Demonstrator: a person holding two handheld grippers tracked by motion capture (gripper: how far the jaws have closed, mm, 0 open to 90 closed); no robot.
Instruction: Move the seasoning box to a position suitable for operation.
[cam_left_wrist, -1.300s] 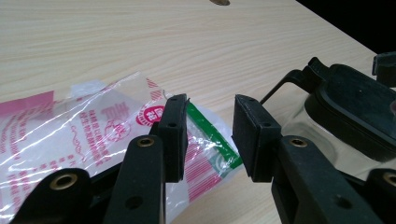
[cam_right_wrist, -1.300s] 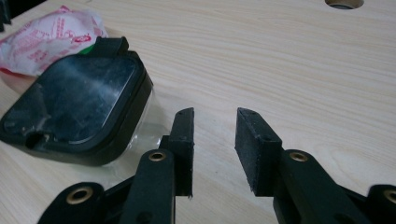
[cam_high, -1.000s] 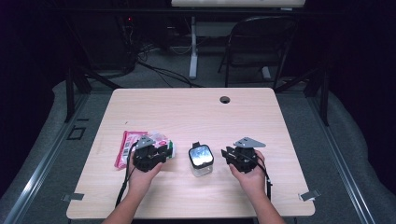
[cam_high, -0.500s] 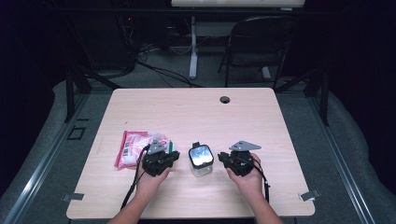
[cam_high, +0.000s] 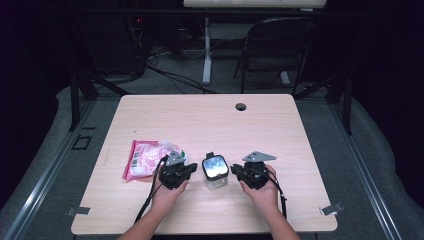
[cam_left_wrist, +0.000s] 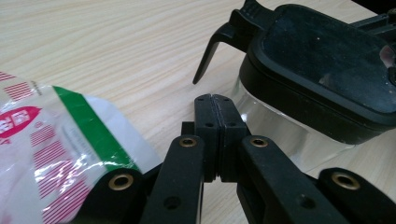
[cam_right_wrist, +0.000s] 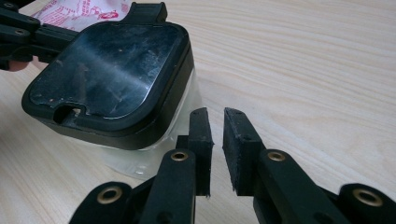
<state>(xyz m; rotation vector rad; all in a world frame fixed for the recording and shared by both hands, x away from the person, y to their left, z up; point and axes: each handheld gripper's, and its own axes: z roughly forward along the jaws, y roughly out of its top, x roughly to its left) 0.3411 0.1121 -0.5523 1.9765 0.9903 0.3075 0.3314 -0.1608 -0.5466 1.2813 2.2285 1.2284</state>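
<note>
Tools (cam_high: 196, 169) (cam_high: 235, 172) flank upright, black-lidded container (cam_high: 215, 171).

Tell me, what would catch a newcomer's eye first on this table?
Probably the clear container with a black lid, standing near the front edge of the wooden table, flanked by two hand-held tools. The left gripper has its jaws shut on nothing beside the container; the right gripper has its jaws slightly apart, holding nothing. Further left lies a red-and-white plastic packet.
</note>
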